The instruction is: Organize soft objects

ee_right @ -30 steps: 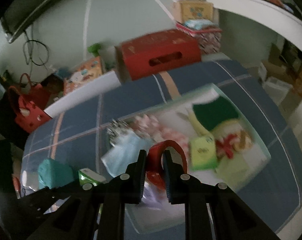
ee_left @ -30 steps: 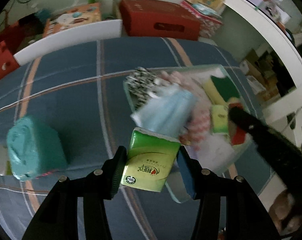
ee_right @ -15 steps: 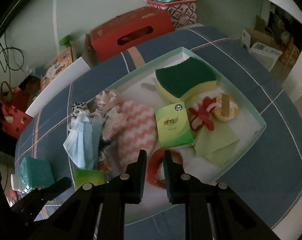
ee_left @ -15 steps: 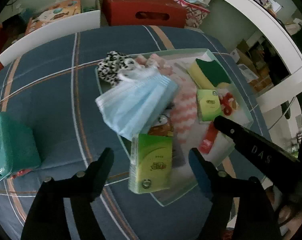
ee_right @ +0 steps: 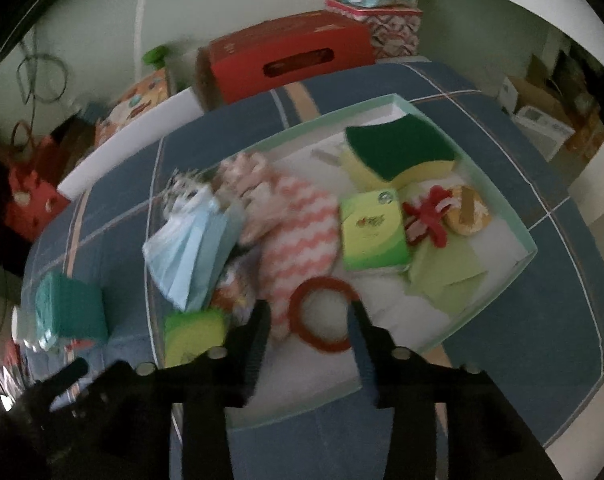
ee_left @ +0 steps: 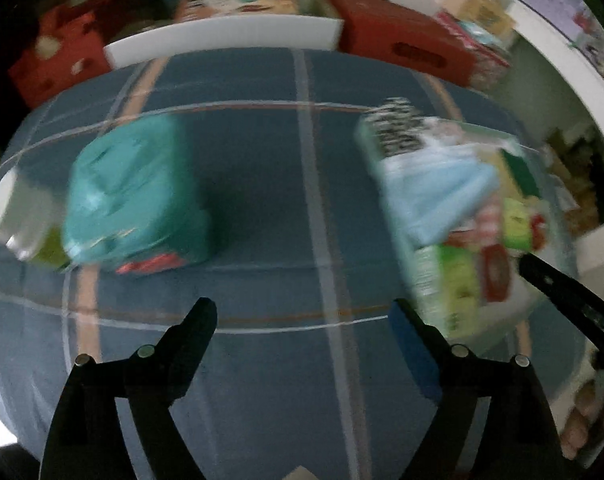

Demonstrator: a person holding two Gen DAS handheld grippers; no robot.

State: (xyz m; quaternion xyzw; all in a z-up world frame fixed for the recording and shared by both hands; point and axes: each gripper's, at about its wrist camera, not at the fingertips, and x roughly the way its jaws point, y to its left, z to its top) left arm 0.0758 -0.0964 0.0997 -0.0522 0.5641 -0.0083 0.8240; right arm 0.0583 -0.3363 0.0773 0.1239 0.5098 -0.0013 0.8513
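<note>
Left gripper [ee_left: 302, 316]: jaws just been opening, now spread wide w/ nothing between, only blue plaid cover below. Teal pack [ee_left: 136, 192] ahead-left of tips, prob our next pick since it sits outside tray [ee_right: 497, 300]. Green tissue pack [ee_right: 194, 334] already dropped in tray corner, off to right of that tool. Right gripper [ee_right: 307, 320]: jaws just been opening too, red ring [ee_right: 321, 314] lies loose between fingers on tray floor, pads look clear of it, so released there.
</note>
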